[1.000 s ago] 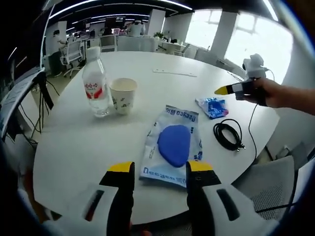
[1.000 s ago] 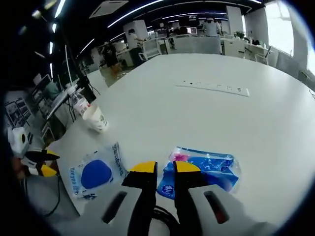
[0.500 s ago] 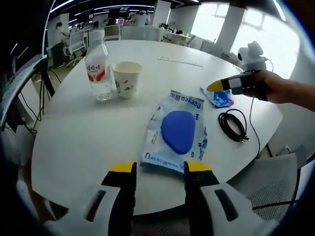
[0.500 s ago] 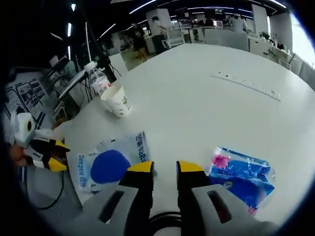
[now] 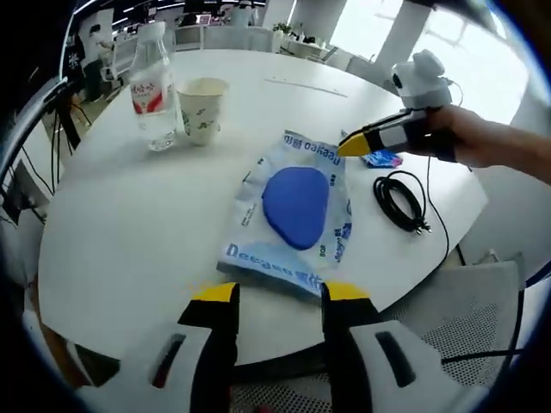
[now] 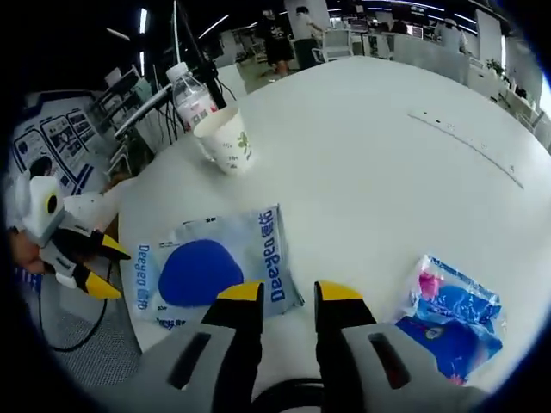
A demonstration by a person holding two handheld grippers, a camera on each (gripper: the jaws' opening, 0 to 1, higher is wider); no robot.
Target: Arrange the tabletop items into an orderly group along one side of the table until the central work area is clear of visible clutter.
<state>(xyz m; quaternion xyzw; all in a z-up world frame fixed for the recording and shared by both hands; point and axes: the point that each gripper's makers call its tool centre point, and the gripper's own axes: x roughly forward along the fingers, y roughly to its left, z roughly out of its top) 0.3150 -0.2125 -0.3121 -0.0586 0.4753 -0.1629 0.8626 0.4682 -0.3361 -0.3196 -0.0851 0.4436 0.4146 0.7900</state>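
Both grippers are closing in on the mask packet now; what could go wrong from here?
1. The mask packet is flat and slick-looking, with its near edge close to the table edge. A push from the left gripper might slide it instead of lifting it.
2. The right gripper sits at the packet's other edge, so the two grippers could collide or tug against each other.
3. The black cable and the tissue pack lie close by and could get dragged.

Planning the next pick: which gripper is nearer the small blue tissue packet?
Right. The right gripper hovers just beside the small blue tissue packet, tips over the big pouch's edge; the left gripper sits across that clear pouch, at the table edge.
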